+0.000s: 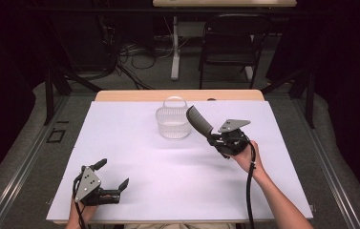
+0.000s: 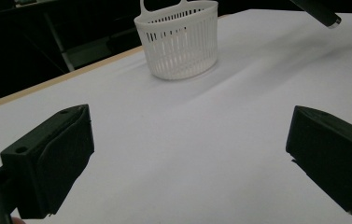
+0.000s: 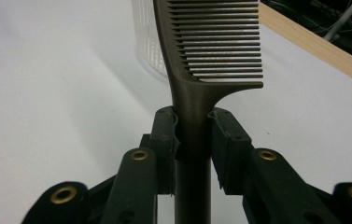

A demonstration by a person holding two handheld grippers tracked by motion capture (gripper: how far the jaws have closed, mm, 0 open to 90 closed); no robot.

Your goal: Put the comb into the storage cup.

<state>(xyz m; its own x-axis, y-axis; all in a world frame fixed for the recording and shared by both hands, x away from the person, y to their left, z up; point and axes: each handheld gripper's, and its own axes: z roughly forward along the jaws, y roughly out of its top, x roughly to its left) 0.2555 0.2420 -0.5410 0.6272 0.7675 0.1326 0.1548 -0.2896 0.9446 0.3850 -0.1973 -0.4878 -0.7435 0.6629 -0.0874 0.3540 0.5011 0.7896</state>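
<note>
My right claw (image 1: 214, 137) pinches the handle of a dark comb (image 1: 199, 120), its 2 jaws pressed on either side of the stem; the comb's toothed end sits just right of the white basket (image 1: 173, 123) at the upper middle of the high view, raised and not yet inside. Picking up looks done; what is left, I judge, is getting the comb into the basket. My left claw (image 1: 112, 174) rests spread and empty at the lower left of the table (image 1: 134, 191).

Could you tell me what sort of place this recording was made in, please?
Probably a lab or workshop set up for recording: a white-covered wooden table, a black folding chair behind it, loose black cables on the grey floor, and dark surroundings.
</note>
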